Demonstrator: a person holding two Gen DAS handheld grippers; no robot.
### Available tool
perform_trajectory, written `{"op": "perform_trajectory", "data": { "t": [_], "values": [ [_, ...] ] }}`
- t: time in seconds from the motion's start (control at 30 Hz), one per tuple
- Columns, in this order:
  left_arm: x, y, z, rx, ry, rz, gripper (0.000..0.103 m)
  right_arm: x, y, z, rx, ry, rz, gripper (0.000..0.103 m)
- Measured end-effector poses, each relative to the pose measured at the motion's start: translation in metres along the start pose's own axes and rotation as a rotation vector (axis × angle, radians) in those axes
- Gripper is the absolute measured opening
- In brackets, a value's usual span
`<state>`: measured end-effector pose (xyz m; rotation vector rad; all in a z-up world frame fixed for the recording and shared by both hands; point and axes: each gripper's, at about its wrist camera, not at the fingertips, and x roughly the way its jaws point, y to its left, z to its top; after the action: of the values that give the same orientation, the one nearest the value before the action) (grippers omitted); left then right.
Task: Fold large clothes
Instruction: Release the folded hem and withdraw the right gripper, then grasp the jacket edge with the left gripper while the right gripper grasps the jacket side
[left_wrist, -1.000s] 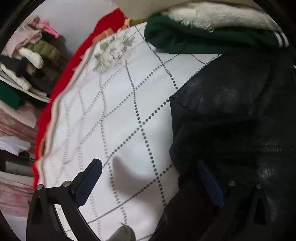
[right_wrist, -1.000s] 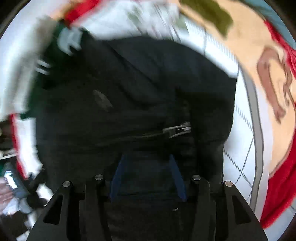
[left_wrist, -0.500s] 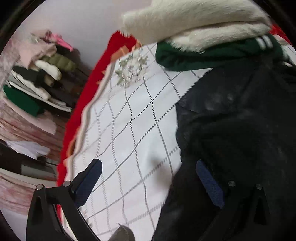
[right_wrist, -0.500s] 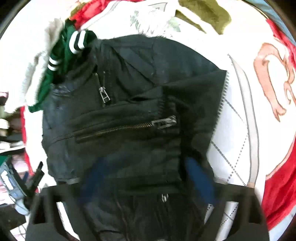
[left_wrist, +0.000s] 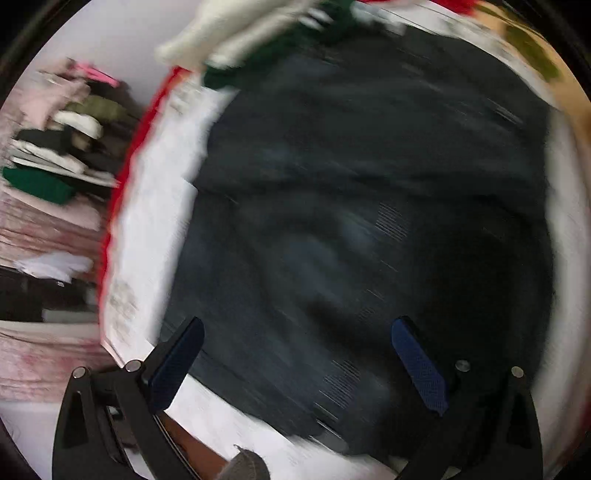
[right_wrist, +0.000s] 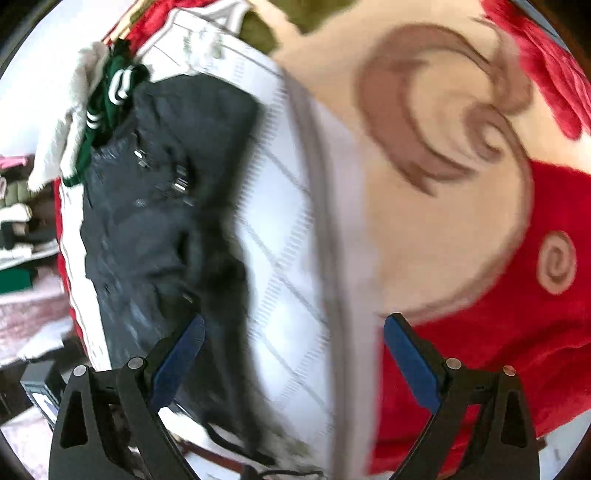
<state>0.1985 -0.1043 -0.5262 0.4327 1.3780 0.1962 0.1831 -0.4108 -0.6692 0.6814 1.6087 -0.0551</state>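
left tool (left_wrist: 295, 354): jaws wide, seemingly empty | right tool (right_wrist: 293, 350): jaws wide

Surroundings, landmark: white quilted cover with grid lines (right_wrist: 280, 236).

Red and cream blanket (right_wrist: 461, 206) with brown swirls lies right of the cover, touching its grey border. Olive cloth (right_wrist: 258, 29) sits at the cover's far edge. Piled clothes on shelves (left_wrist: 62, 147), pink, olive, white, black and green, stand left of it, well apart. Views motion-blurred.
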Motion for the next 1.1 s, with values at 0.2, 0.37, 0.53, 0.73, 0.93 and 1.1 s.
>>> {"op": "perform_trajectory", "data": {
  "t": [0.2,0.37,0.53,0.73,0.93,1.1],
  "values": [
    [-0.008,-0.087,-0.031,0.008,0.115,-0.156,0.103,-0.007,-0.054,-0.013,-0.047,0.049,-0.017,0.092],
    [0.021,-0.123,-0.033,0.06,0.121,-0.045,0.103,-0.006,-0.073,-0.009,-0.051,0.059,0.012,0.089],
    [0.029,-0.113,-0.015,0.038,0.038,0.042,0.103,0.005,-0.063,0.007,-0.065,0.099,0.244,0.089],
    [0.034,-0.085,-0.004,-0.003,0.0,0.011,0.048,0.051,-0.032,0.052,-0.048,0.143,0.556,0.089],
    [0.015,-0.094,-0.013,0.005,-0.034,-0.035,0.009,0.105,-0.003,0.09,0.008,0.19,0.707,0.089],
    [0.004,-0.091,-0.016,-0.038,-0.055,-0.045,0.007,0.114,0.029,0.104,-0.009,0.163,0.717,0.091]
  ]
}}
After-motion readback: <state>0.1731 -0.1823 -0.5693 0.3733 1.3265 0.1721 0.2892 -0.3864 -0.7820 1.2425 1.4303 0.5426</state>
